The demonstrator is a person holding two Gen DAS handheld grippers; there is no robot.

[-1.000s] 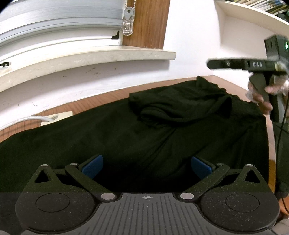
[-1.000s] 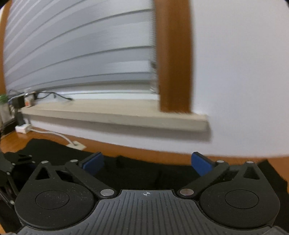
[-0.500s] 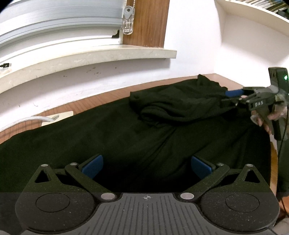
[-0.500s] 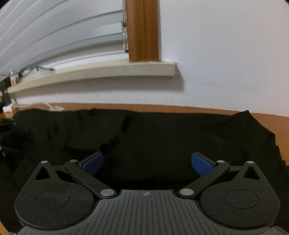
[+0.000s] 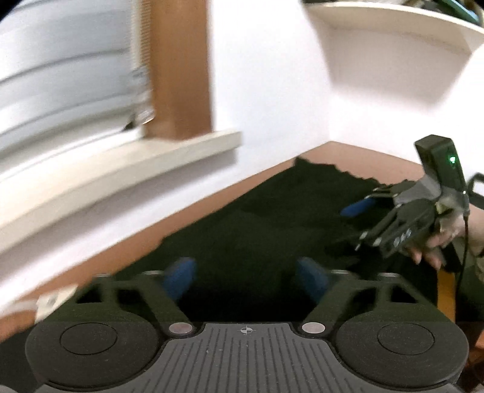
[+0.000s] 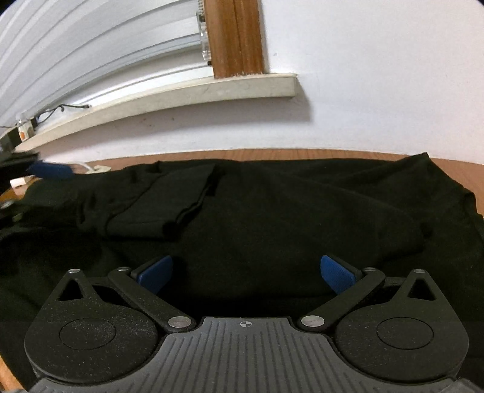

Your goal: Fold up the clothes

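black garment (image 6: 272, 211) on wood table (image 6: 272, 154), left claw (image 5: 246, 276) closing, right claw (image 6: 246, 272) open

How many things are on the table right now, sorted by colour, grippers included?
Black garment: 1
White plug adapter with its cable: 1
Black grippers with blue pads: 2, the left gripper, jaws closing over the cloth without pinching it, and the right gripper, open
Total: 4

Home room: windowsill (image 6: 187, 90), blinds (image 6: 90, 54), bookshelf (image 5: 393, 21)
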